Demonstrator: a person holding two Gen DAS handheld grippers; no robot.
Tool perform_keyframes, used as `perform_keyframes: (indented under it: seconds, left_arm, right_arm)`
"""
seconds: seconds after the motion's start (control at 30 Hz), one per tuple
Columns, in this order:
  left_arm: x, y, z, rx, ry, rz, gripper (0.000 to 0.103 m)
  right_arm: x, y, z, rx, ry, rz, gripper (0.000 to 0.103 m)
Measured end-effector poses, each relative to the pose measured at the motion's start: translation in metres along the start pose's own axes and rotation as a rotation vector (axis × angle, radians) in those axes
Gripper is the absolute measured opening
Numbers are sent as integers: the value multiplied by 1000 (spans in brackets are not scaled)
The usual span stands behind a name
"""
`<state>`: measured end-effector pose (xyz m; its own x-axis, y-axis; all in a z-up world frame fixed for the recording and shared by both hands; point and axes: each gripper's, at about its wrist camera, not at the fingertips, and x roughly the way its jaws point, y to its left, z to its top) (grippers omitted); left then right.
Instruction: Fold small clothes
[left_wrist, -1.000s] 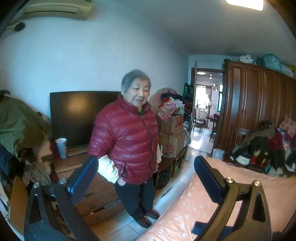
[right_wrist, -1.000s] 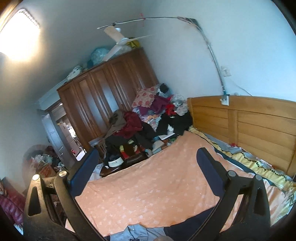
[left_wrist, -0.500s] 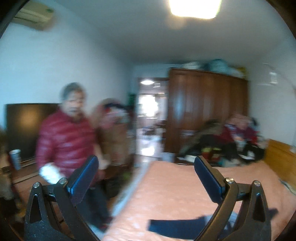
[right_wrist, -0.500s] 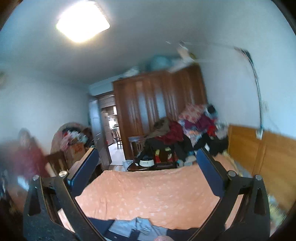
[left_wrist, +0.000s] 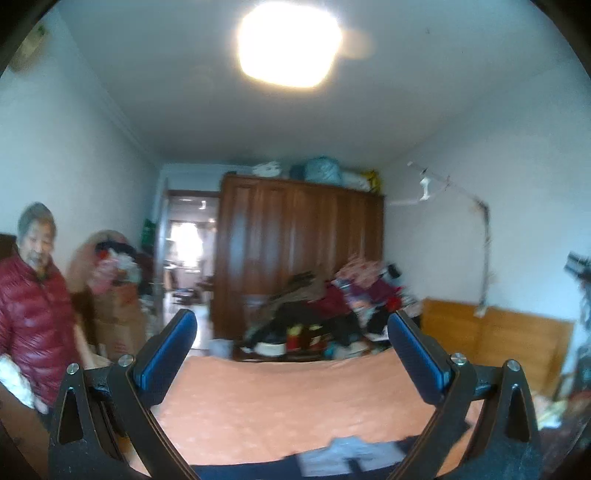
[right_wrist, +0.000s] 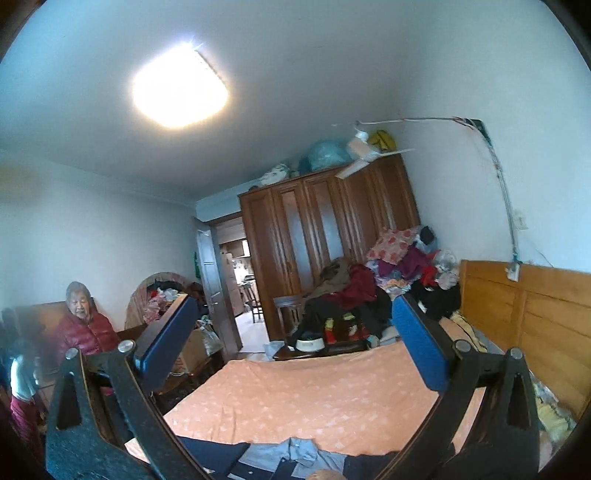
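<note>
Both hand-held grippers, left (left_wrist: 291, 350) and right (right_wrist: 293, 338), gape over seemingly bare bedspread (right_wrist: 314, 398).

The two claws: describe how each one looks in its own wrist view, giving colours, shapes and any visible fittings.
The left claw has two flat, oblong blue pads on black fingers, carried by a black frame with triangular cut-outs and round silver screw heads. The right claw looks the same: blue pads, black fingers, triangular cut-outs, silver screws. No cables, markings or sleeves show in either view.

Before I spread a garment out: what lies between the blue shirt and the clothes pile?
Only bare orange sheet between shirt and pile, in both wrist views.
</note>
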<state>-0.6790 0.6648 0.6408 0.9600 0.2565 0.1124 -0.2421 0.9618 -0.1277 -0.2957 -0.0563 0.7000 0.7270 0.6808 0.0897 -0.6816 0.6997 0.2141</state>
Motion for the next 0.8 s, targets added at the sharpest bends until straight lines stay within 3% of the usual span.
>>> perform_keyframes:
  seconds: [0.1,0.2,0.33,0.57,0.7,0.77,0.8]
  left_arm:
    - [5,-6,-31,-47,38,-77,103]
    - [21,-16,-89,-89,110,-129,103]
    - [52,-32,-199,-100,215,-150,103]
    - [117,-72,-391,-107,501,-44,103]
    - [146,-88,-474,-172,630,-14,103]
    - [149,-96,-508,-216,685,-14,103]
    - [145,-95,-520,-239,702,-26,103]
  right_arm:
    - [-4,-4,-45,-9,21,30,103]
    - [-11,-2,-89,-34,47,47,103]
    - [-6,-5,-170,-59,143,43,103]
    - [11,-17,-298,-55,344,2,103]
    - [36,-18,-403,-35,575,0,103]
    - [50,-12,-461,19,712,70,103]
    - [58,0,-499,35,815,149,103]
